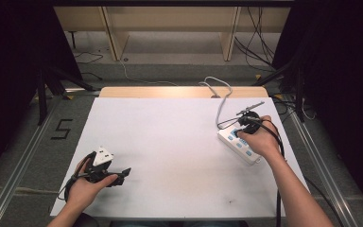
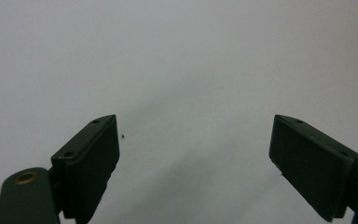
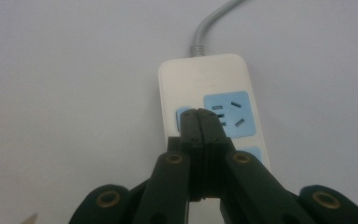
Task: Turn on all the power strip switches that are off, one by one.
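A white power strip (image 1: 240,146) with blue sockets lies at the right of the table, and its grey cable (image 1: 222,97) runs off over the far edge. My right gripper (image 1: 242,131) is shut with nothing held. In the right gripper view its joined tips (image 3: 199,115) sit over the power strip (image 3: 205,77), at a small blue patch (image 3: 182,113) just left of a blue socket (image 3: 230,113). Whether the tips touch the strip I cannot tell. My left gripper (image 1: 121,176) rests near the front left corner. It stands open (image 2: 196,120) over bare white surface.
A white sheet (image 1: 170,142) covers the table, with a wooden strip (image 1: 179,92) showing along the far edge. Black cables trail from both grippers toward the person. Dark stands and loose cables sit on the floor to either side, beside a floor mark "5" (image 1: 62,128).
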